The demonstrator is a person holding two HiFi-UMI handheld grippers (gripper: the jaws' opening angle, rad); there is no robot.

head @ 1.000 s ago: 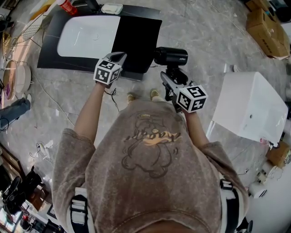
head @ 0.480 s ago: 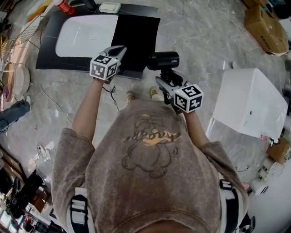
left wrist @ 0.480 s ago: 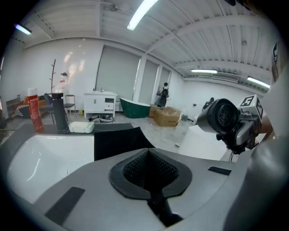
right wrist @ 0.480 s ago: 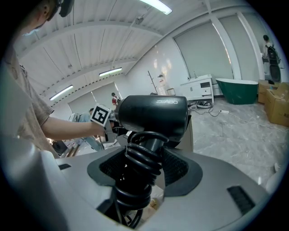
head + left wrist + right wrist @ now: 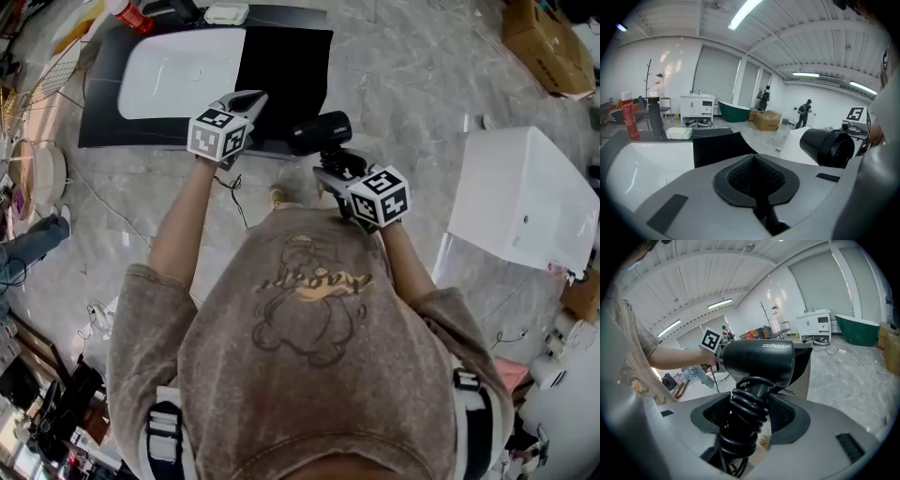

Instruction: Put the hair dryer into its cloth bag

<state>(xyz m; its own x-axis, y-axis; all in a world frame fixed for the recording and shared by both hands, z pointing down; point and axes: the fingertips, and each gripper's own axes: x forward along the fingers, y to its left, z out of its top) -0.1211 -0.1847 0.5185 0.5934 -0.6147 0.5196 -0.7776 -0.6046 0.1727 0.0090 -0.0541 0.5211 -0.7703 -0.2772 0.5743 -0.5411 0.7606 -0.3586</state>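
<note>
My right gripper (image 5: 750, 420) has its jaws spread wide and clamped on the dryer (image 5: 757, 362) by its handle, with the cord (image 5: 746, 411) coiled round it between the pads. The barrel sticks up past the tips. My left gripper (image 5: 753, 168) has its jaws pressed together at the near edge of the bag (image 5: 717, 150). I can't see whether any cloth is caught between them.

In the head view the dryer hangs at frame centre, just off the bag's lower right corner. I judge the step in hand to be the carry to the bag. Next the mouth must be lifted open and the barrel aimed into it.

The bag looks flat, and the coiled cord may snag its hem. The sink (image 5: 178, 70) lies upper left, with a white box (image 5: 525, 202) at right, well apart.
</note>
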